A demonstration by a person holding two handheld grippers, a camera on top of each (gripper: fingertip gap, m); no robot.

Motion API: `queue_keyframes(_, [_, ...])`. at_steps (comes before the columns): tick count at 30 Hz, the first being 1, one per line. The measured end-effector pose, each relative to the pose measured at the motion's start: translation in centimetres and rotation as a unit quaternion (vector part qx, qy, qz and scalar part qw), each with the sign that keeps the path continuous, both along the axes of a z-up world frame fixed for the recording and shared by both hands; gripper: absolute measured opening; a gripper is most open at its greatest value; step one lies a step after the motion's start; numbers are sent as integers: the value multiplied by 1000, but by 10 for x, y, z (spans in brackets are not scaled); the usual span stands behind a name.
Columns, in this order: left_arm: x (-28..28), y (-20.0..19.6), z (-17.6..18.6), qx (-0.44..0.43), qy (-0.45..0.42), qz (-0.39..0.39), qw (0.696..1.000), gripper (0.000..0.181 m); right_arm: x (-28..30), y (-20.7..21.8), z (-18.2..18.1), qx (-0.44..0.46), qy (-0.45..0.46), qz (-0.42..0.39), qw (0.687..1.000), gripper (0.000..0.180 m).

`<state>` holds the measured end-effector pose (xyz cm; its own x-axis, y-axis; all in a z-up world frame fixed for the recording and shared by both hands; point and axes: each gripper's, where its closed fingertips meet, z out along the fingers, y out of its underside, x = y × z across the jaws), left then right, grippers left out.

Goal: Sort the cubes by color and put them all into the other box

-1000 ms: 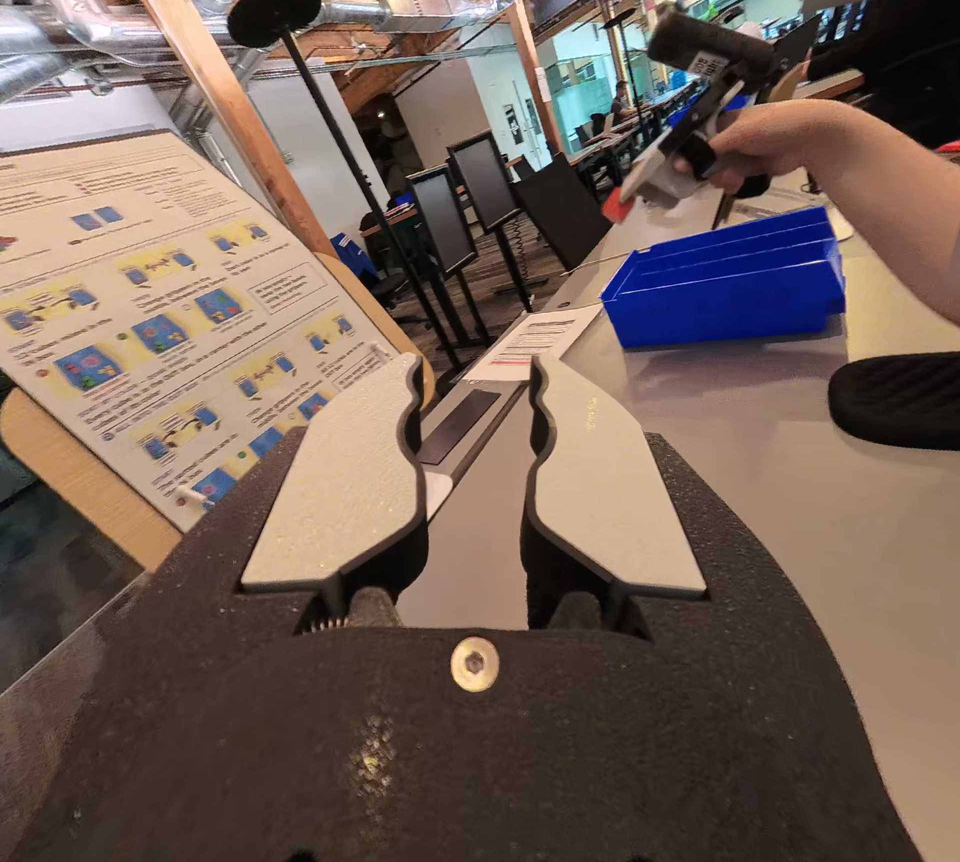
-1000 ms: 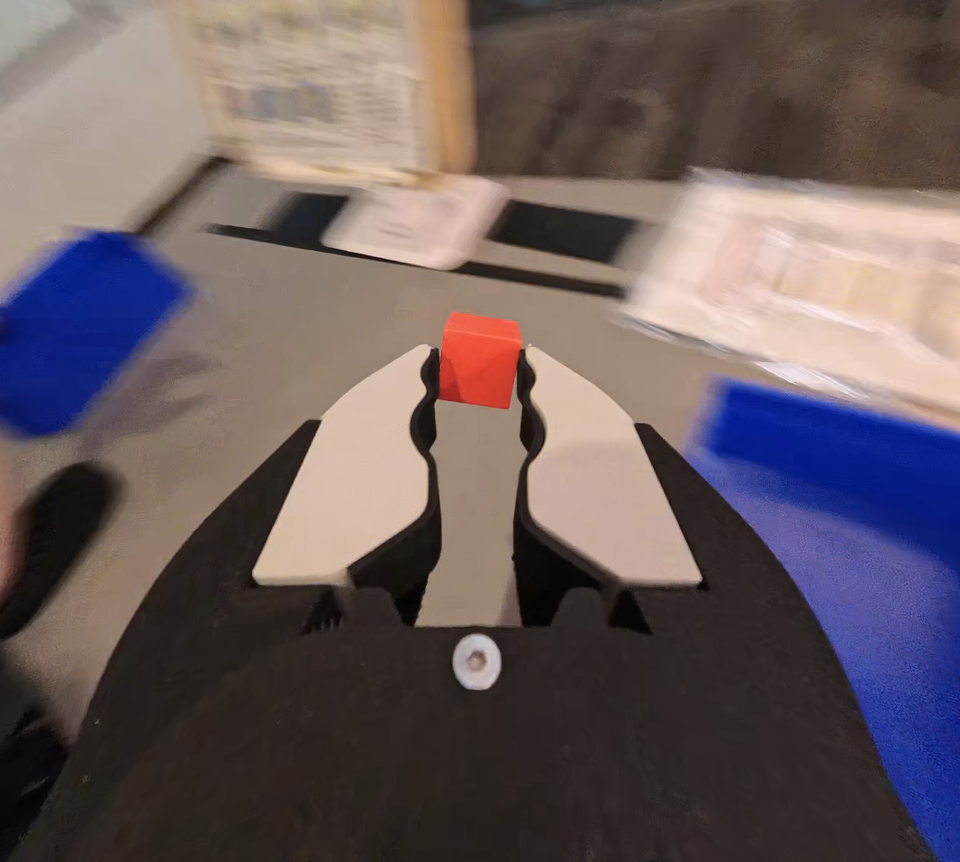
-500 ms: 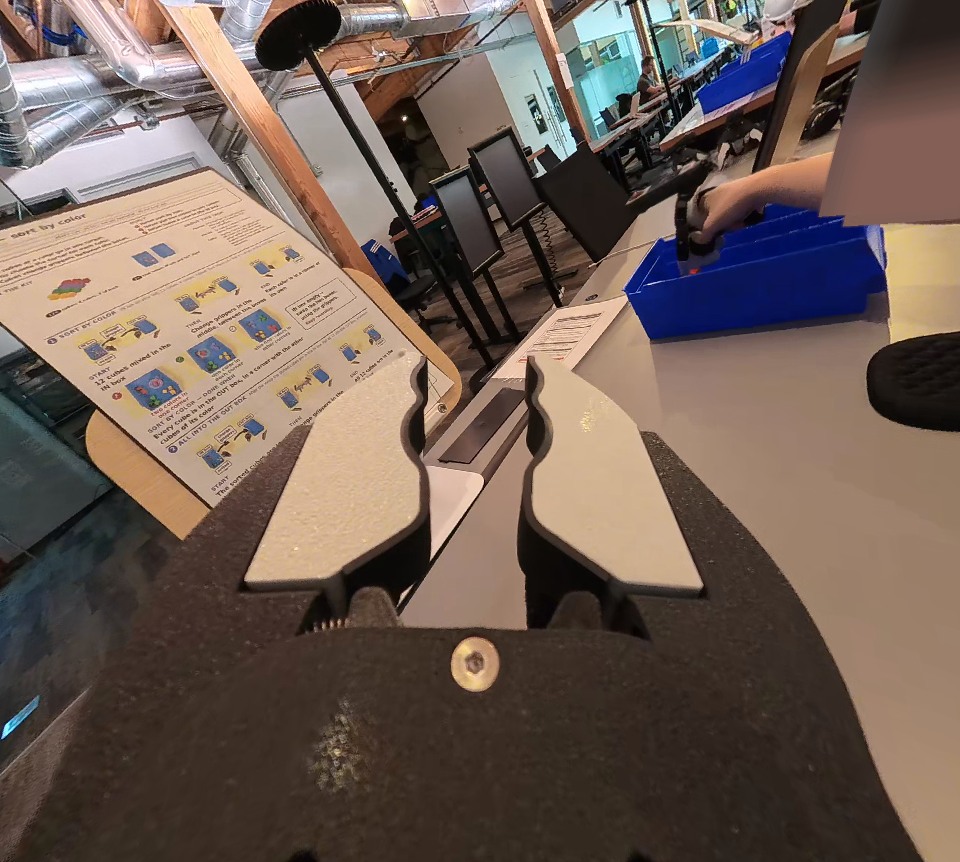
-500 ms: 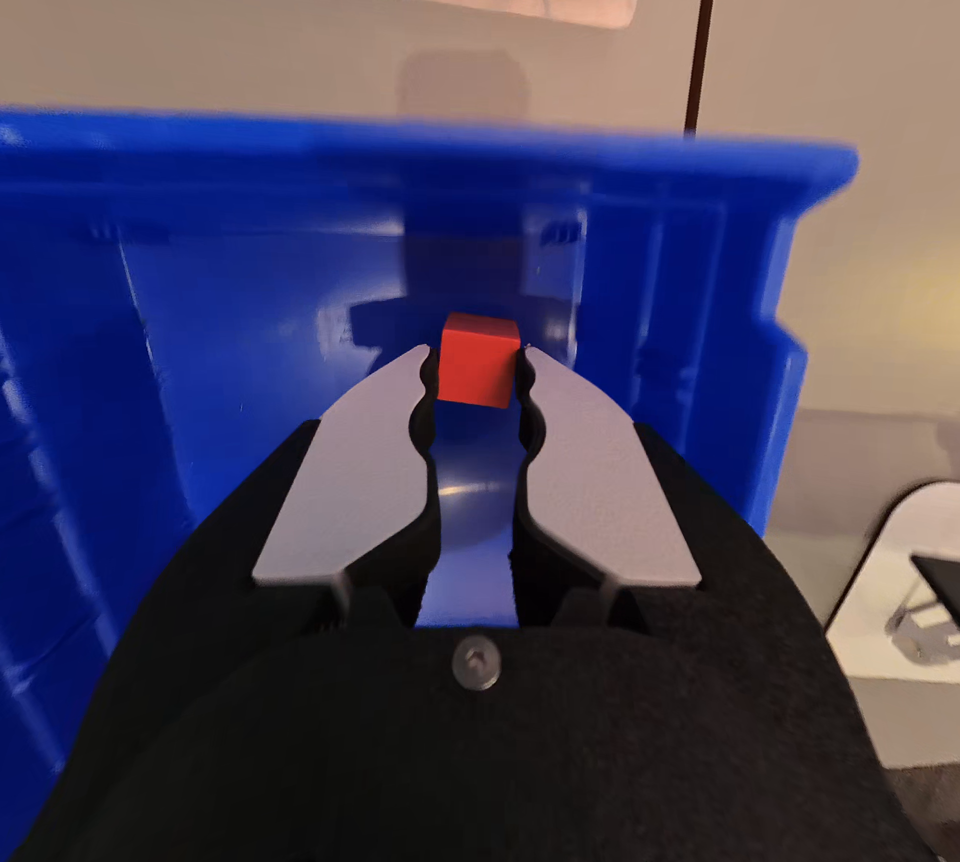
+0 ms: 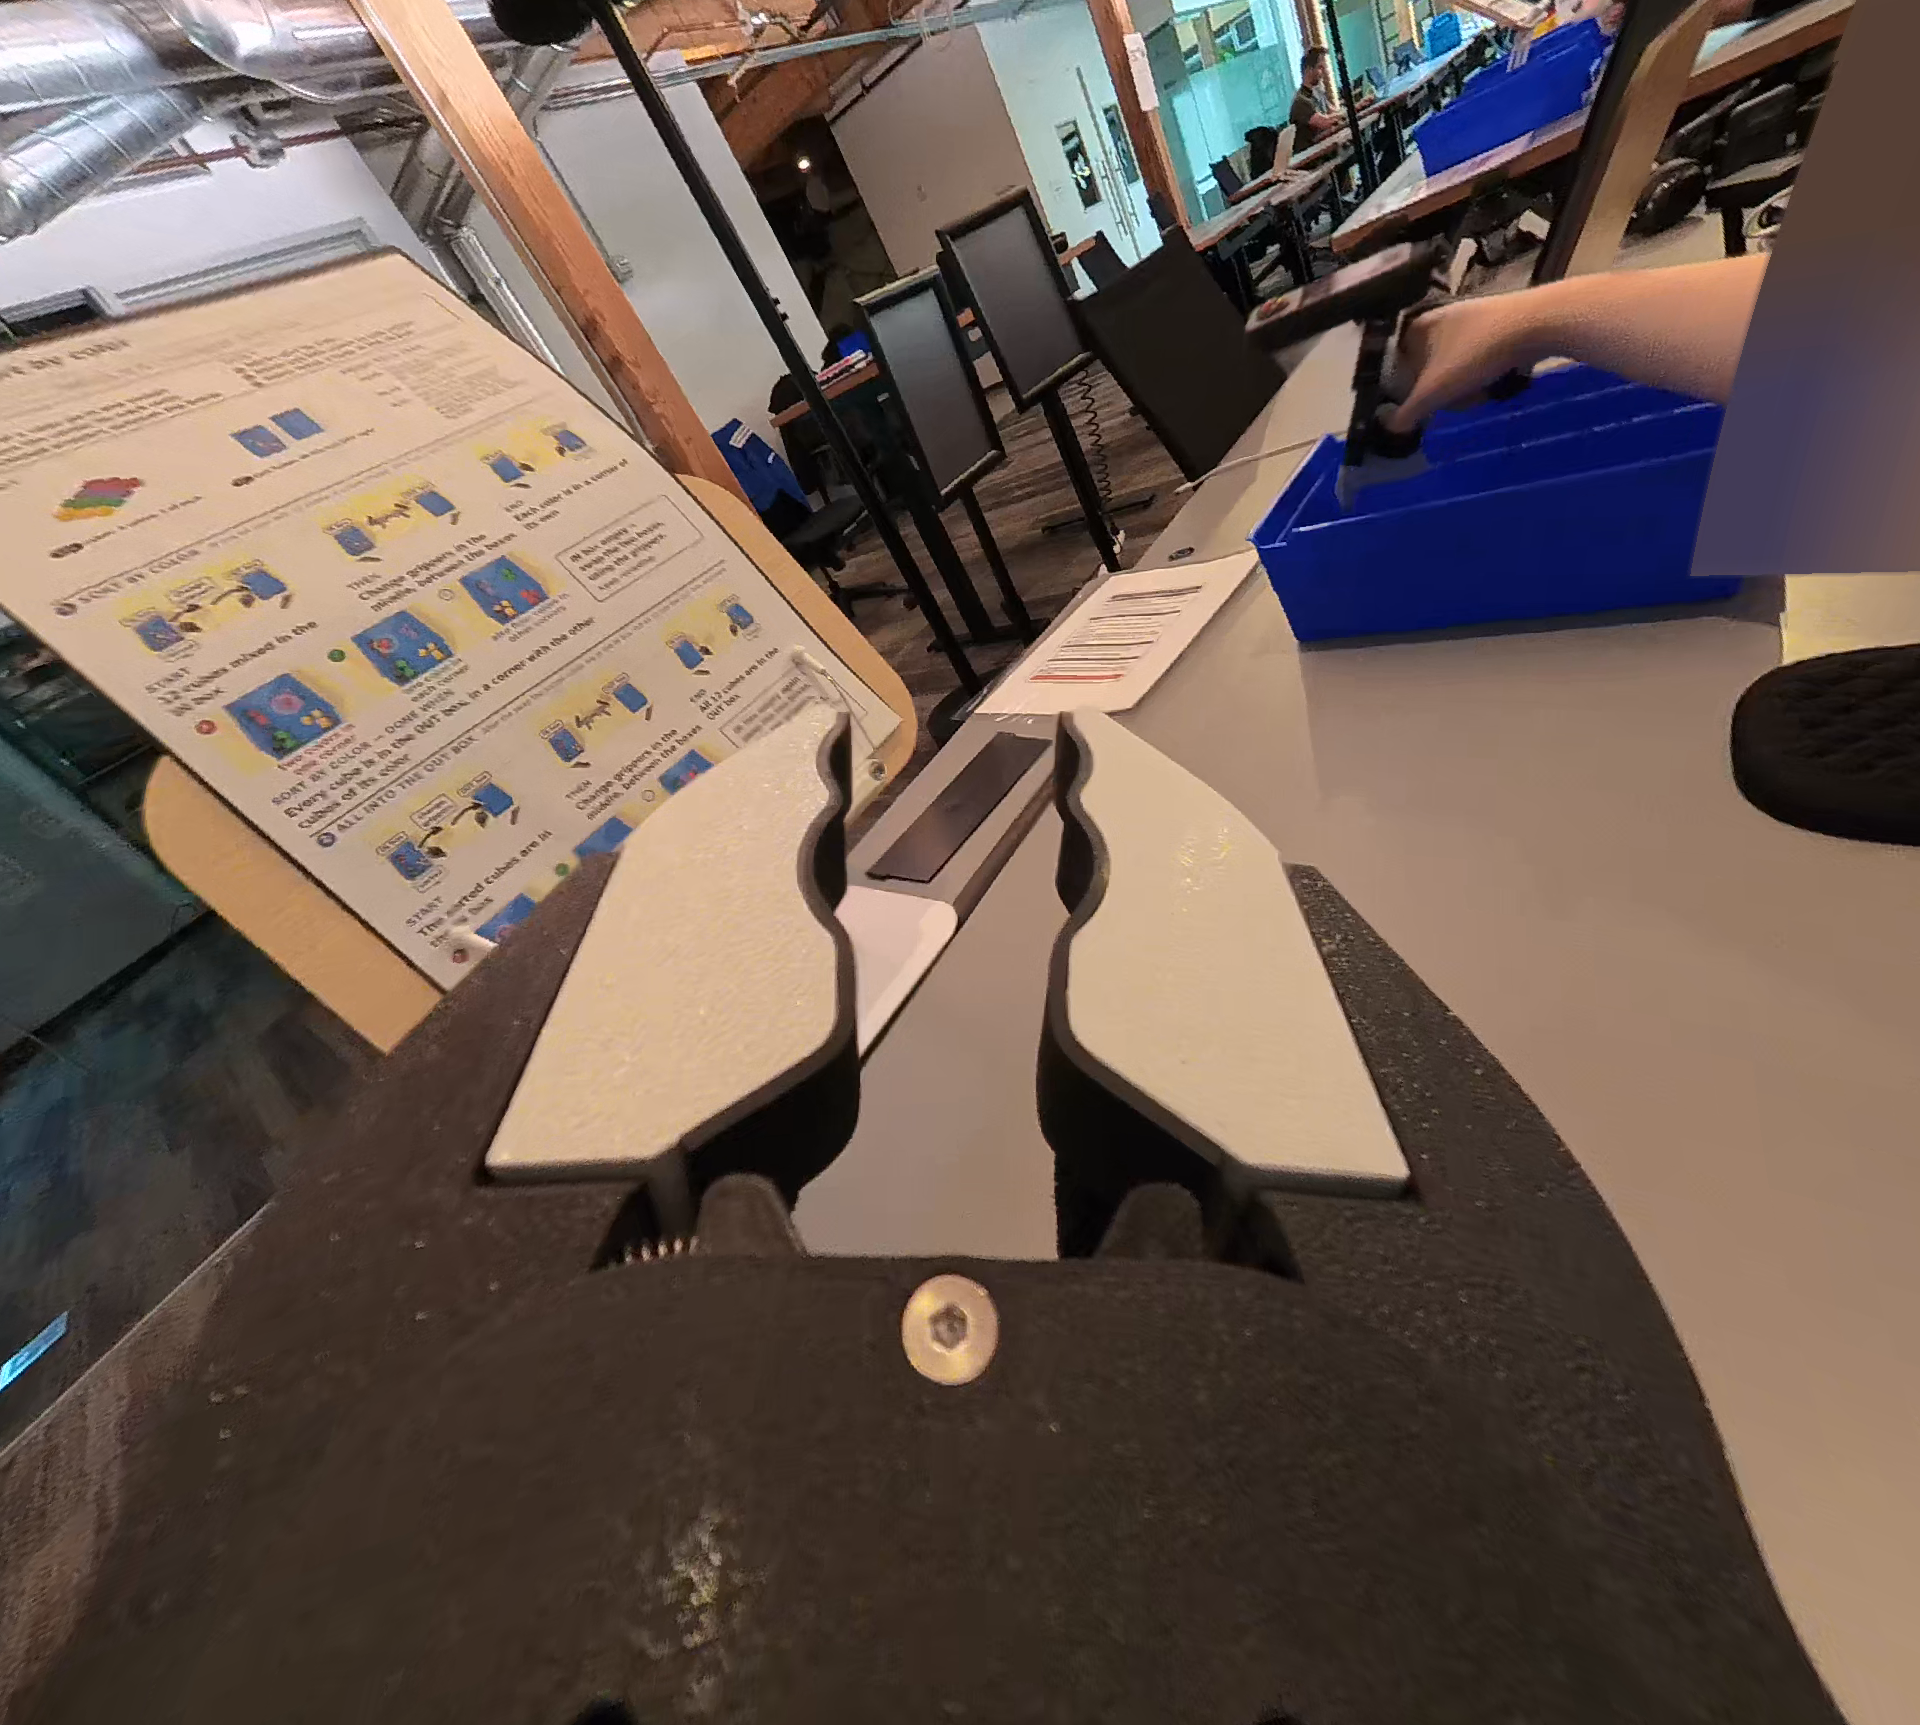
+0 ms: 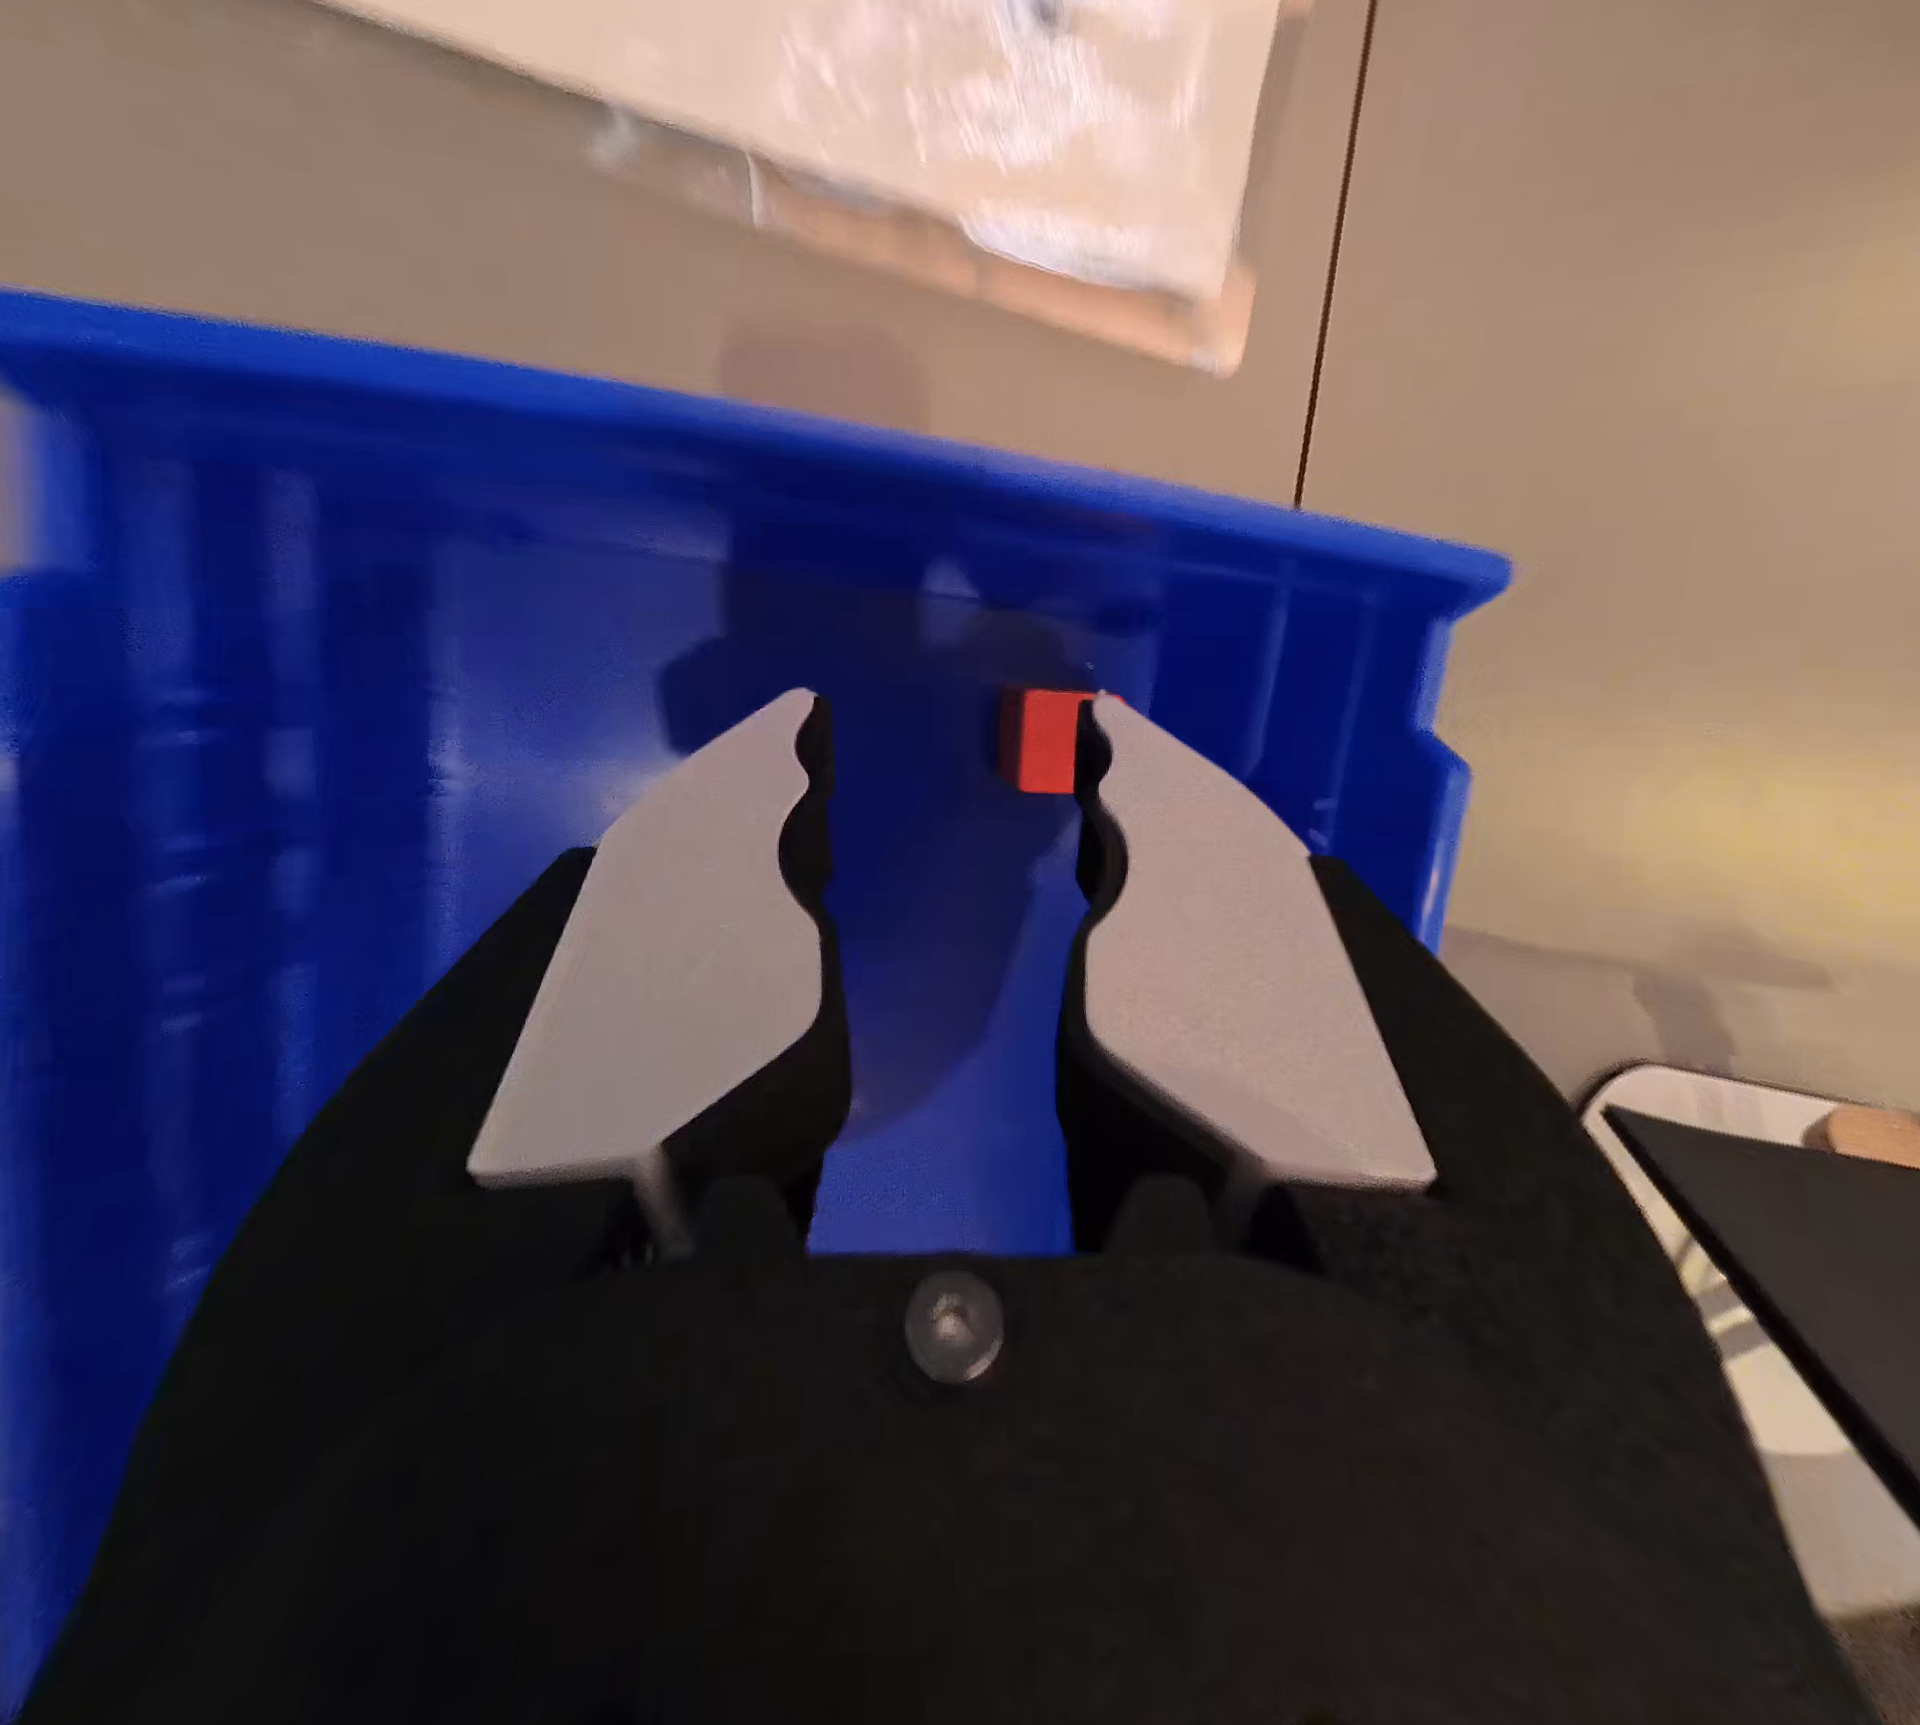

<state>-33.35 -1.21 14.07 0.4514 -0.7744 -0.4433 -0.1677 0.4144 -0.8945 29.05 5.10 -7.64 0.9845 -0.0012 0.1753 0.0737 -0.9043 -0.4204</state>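
Right gripper angled down into the blue plastic box, jaws spread apart and released, nothing pinched between them. Small red cube down inside that box near its far right corner, just beside the inner edge of the right finger; contact with the finger impossible to judge through the motion blur. Blurred laminated paper sheet on the grey tabletop beyond the box rim. Left gripper held low over the grey tabletop, well apart from the box, jaws parted and empty, pointing toward a printed white sheet and a black strip set into the surface. Tilted instruction board with coloured pictures on a wooden backing off to the left. Farther right in the left wrist view, blue plastic box on the tabletop with the person's hand reaching the other gripper down into it. Black textured pad at the right edge, near the box.
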Motion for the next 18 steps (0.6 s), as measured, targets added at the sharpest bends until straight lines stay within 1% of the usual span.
queue_keyframes(2, [-8,1,7,5,-8,17,1000,36,-35,5,48,80,13,12,997,45])
queue_keyframes(4, [-22,5,12,18,-7,51,999,36,-92,4,104,187,50,48,980,45])
queue_keyframes(6, [-42,7,20,30,-11,89,996,36,-169,-8,157,278,131,114,945,43])
queue_keyframes(8, [-60,5,29,39,-26,112,993,35,-246,-26,200,343,214,192,894,40])
queue_keyframes(9, [-68,3,34,44,-36,120,991,34,-282,-37,215,358,251,237,868,39])
queue_keyframes(11, [-80,-2,42,52,-53,129,989,31,-346,-59,233,356,324,323,815,36])
queue_keyframes(12, [-83,-4,44,54,-58,132,988,30,-371,-69,236,345,346,361,795,36])
queue_keyframes(14, [-90,-3,46,53,-60,151,985,30,-406,-79,231,332,366,410,766,37])
queue_keyframes(15, [-94,-2,47,55,-57,166,983,30,-416,-77,226,327,368,417,764,35])
queue_keyframes(18, [-113,0,50,61,-47,224,971,32,-425,-62,204,288,350,417,788,35])
